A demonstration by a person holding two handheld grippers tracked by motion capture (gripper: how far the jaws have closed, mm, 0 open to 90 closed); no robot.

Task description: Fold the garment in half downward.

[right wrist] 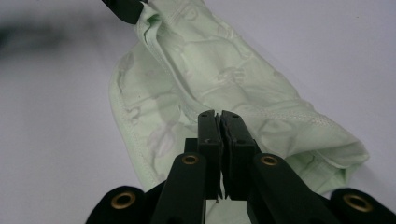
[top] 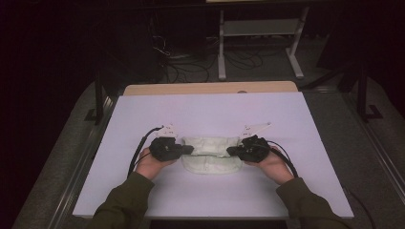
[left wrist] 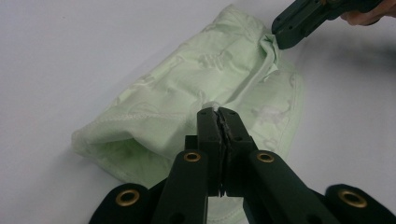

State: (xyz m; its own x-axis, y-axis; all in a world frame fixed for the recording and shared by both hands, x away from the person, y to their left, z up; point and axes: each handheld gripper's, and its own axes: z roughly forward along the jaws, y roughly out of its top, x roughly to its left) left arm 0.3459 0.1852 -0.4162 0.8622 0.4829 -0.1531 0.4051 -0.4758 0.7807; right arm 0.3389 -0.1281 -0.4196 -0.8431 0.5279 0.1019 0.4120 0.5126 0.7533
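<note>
A pale green garment (top: 210, 157) with a faint printed pattern lies folded on the white table cover (top: 210, 114), between my two grippers. My left gripper (top: 189, 150) is shut on the garment's left end; in the left gripper view a bit of cloth (left wrist: 154, 107) is pinched at the tips of the left gripper (left wrist: 217, 111). My right gripper (top: 230, 151) is shut on the opposite end, where the fabric puckers at the right gripper (left wrist: 279, 39). In the right gripper view the right gripper (right wrist: 218, 115) has its jaws together over the garment (right wrist: 224, 70), with the left gripper (right wrist: 125, 9) at the far end.
The table's bare wooden rim (top: 210, 88) shows behind the cover. Beyond it are a white metal stand (top: 222, 47) and loose cables (top: 191, 67) on the floor. Black posts (top: 98, 95) stand at both sides. A person's green sleeves (top: 125, 202) reach in from the front edge.
</note>
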